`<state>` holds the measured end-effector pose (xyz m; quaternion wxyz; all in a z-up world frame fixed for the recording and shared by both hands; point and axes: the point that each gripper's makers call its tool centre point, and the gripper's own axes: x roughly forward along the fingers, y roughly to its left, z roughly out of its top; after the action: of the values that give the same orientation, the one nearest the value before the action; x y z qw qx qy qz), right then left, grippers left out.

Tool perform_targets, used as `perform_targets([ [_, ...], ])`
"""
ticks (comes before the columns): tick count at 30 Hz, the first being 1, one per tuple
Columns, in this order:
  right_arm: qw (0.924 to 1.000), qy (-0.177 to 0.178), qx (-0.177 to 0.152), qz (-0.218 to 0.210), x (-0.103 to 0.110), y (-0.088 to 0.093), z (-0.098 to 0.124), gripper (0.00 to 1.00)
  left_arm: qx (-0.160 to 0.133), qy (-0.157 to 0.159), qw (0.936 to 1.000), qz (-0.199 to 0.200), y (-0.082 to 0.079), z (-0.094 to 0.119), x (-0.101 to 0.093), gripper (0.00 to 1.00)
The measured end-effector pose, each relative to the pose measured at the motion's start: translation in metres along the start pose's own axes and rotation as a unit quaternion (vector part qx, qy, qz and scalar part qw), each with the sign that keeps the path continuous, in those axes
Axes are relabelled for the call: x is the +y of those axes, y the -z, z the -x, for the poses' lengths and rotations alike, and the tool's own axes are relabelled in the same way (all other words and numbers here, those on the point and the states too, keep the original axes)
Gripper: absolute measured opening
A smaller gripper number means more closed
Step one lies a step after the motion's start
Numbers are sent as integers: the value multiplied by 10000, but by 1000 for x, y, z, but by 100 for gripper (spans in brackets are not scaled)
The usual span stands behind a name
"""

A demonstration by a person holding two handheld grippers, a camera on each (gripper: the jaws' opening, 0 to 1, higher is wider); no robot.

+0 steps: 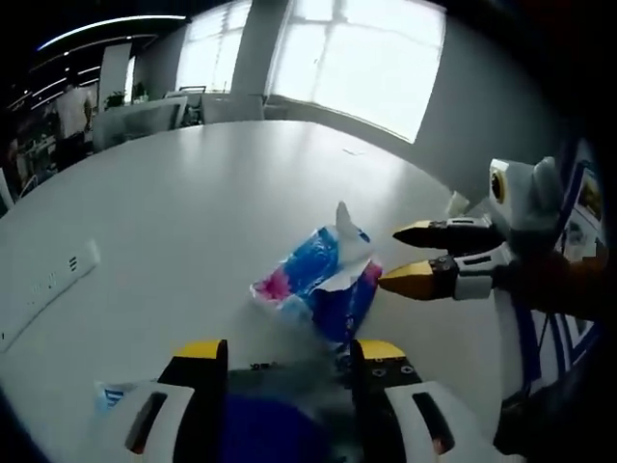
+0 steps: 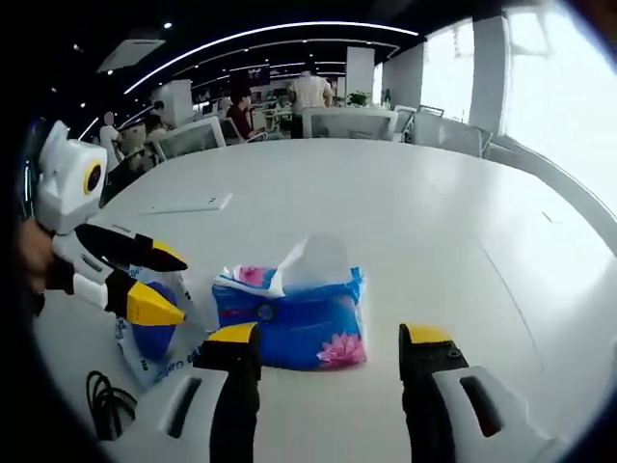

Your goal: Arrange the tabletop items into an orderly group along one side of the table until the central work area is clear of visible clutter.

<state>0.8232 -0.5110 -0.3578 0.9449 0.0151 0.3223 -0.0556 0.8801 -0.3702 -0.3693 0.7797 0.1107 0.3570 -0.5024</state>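
Left gripper view: left gripper [image 1: 289, 352] at the bottom, yellow-tipped jaws apart, a crinkly clear plastic bag [image 1: 280, 415] with dark blue contents lying between them; whether the jaws press on it cannot be told. Just past the tips lies the blue-and-pink tissue pack [image 1: 318, 285] on the white table [image 1: 193, 212], a white tissue sticking up from its top. The right gripper [image 1: 410, 258] comes in from the right, jaws parted narrowly, tips just beside the pack, not clearly touching. A flat white panel [image 1: 43, 285] lies on the table at left. Farther back, chairs and bright windows.

Right gripper view: right gripper [image 2: 331, 336] at the bottom, jaws wide with nothing between them, the tissue pack [image 2: 294, 313] just ahead, partly behind the left tip. Black cable [image 2: 106, 400] at lower left. The left gripper [image 2: 174, 285] enters from the left, jaws around the plastic bag [image 2: 149, 338], which sits just beside the pack. A flat white item [image 2: 188, 204] lies farther off on the table [image 2: 434, 222]. Office desks and people in the far background.
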Motion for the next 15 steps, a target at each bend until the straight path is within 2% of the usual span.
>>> perform_targets([
  [8,9997,-128,64,-185,18,7,12,69,122,-147,9998,46,23,27,20,62],
  [15,9991,-248,212,-269,37,18,20,74,183,-291,9994,77,36,47,34,69],
])
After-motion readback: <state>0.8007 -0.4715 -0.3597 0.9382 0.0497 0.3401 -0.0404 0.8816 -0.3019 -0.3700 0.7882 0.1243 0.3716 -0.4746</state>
